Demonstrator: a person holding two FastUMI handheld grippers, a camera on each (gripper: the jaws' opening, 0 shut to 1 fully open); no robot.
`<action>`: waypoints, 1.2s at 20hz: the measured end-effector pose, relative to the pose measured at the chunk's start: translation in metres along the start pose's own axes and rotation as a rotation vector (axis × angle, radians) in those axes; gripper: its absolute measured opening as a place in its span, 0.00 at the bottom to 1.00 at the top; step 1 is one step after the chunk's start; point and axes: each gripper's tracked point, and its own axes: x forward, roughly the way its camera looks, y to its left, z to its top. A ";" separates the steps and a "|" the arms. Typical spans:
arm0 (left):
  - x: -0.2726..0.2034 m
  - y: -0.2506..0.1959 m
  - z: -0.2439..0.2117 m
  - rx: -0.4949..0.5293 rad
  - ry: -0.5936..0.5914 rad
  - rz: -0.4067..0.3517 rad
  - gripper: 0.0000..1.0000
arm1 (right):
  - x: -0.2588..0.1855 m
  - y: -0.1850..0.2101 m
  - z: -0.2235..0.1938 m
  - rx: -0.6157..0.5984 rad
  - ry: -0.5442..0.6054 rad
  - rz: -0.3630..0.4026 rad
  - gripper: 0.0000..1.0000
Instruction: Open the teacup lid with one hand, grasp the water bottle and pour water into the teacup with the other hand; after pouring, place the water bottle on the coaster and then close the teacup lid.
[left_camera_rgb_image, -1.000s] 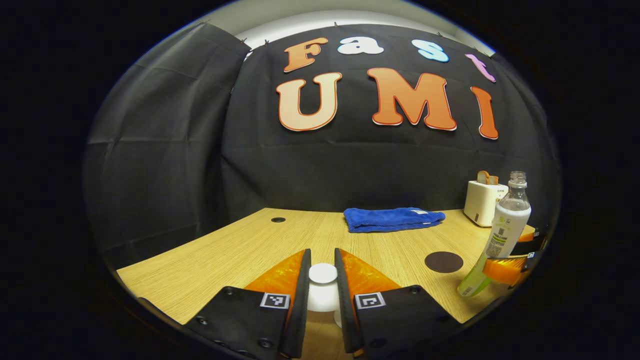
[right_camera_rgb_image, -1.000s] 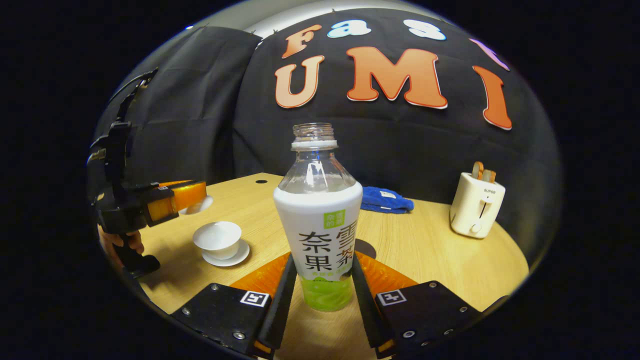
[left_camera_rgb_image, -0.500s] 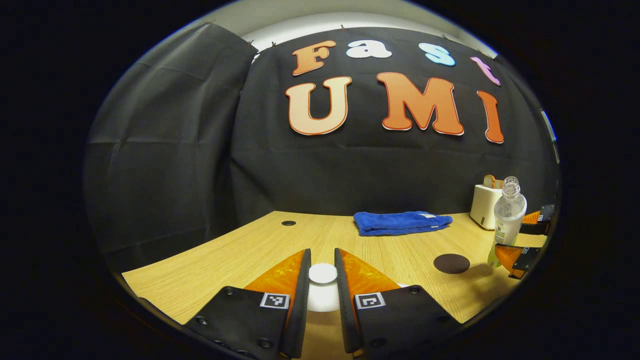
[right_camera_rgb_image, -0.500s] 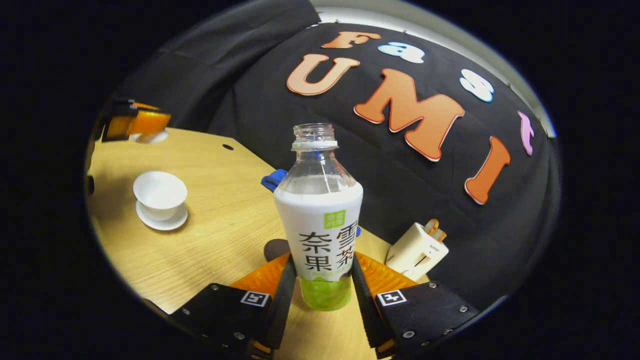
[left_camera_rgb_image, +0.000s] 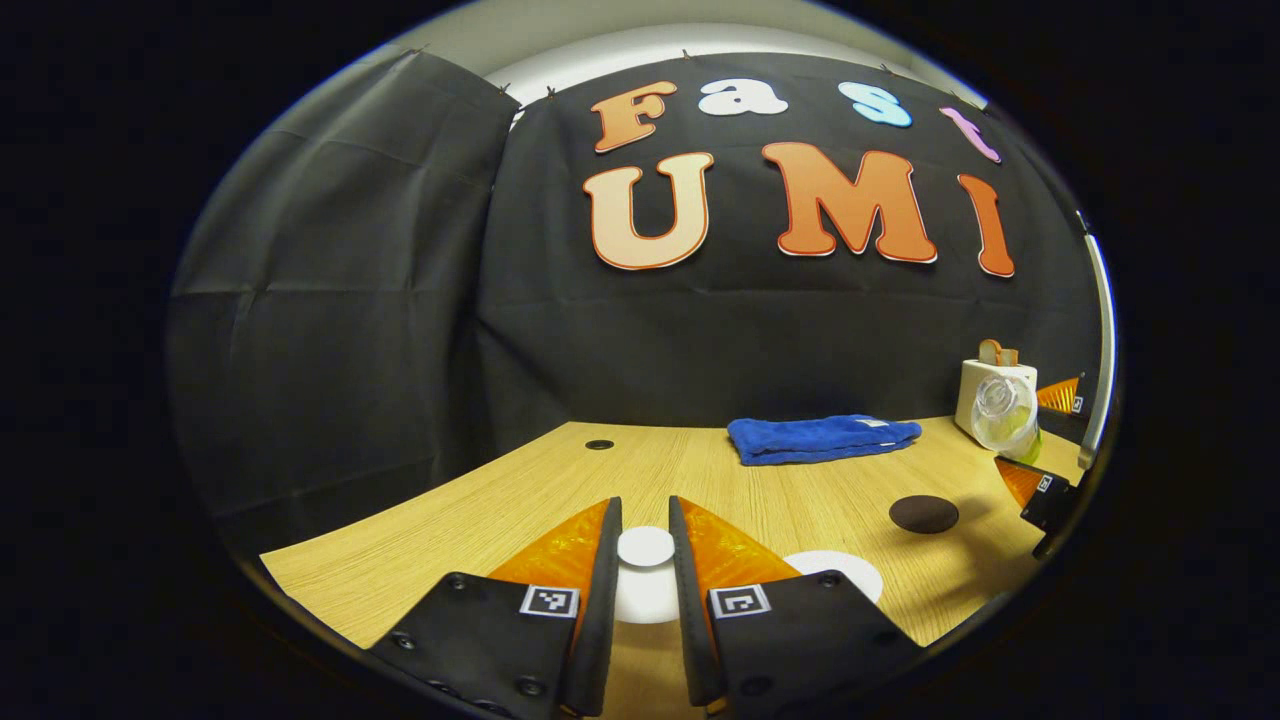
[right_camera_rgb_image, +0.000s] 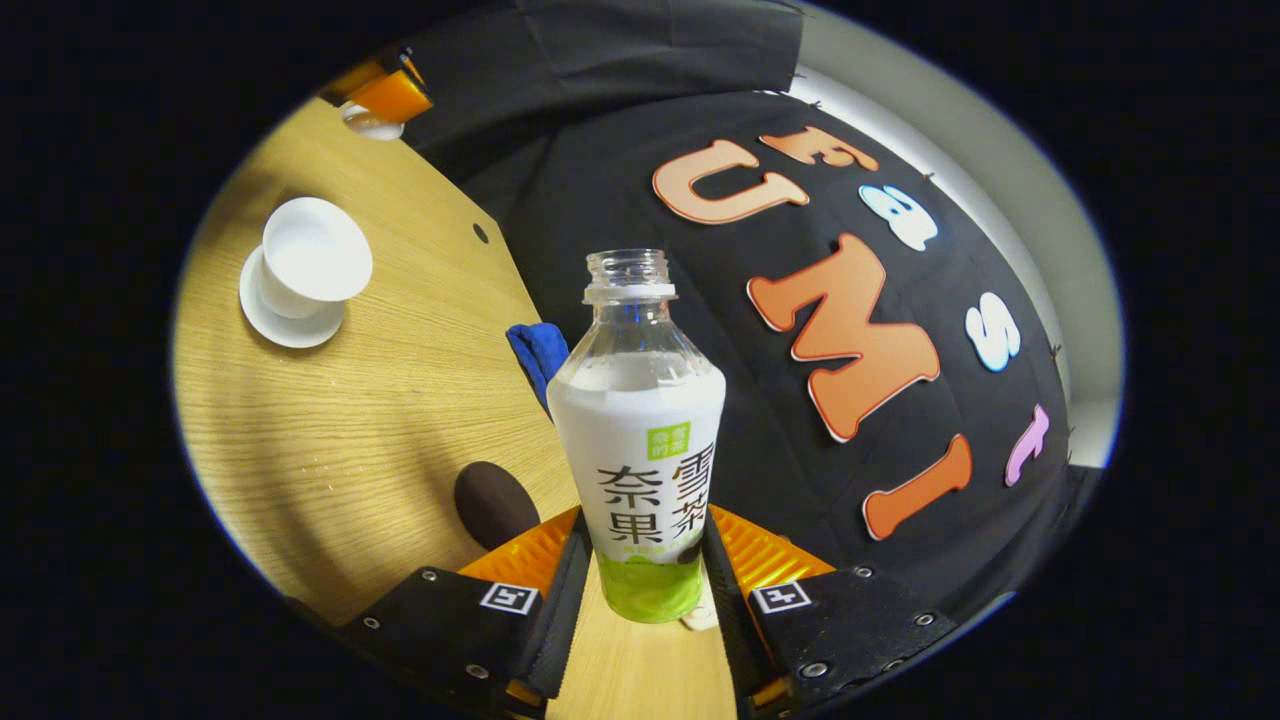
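Observation:
My left gripper is shut on the knob of the white teacup lid, held above the table. The white rim of the teacup shows just behind its right finger. Far right, the water bottle is tipped with its open mouth facing this camera, held in my right gripper. In the right gripper view, the right gripper is shut on the capless bottle. The uncovered teacup stands on its saucer at upper left. The left gripper holds the lid beyond it. A dark round coaster lies on the table.
The wooden table carries a folded blue towel at the back and a cream toaster at the far right, behind the bottle. The towel peeks out behind the bottle. A small hole sits near the table's back edge.
The right gripper has rolled the bottle from upright over toward the teacup. The left gripper has kept hold of the lid and shifted slightly, so the cup's rim now shows beside it.

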 end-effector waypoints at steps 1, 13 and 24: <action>0.000 0.003 0.001 0.004 -0.002 0.004 0.31 | 0.002 -0.001 0.004 -0.035 -0.015 -0.009 0.63; -0.007 0.036 -0.009 0.006 0.015 0.051 0.34 | 0.023 -0.027 0.058 -0.377 -0.185 -0.182 0.63; -0.013 0.047 -0.016 0.020 0.023 0.066 0.34 | 0.014 -0.014 0.079 -0.554 -0.267 -0.223 0.63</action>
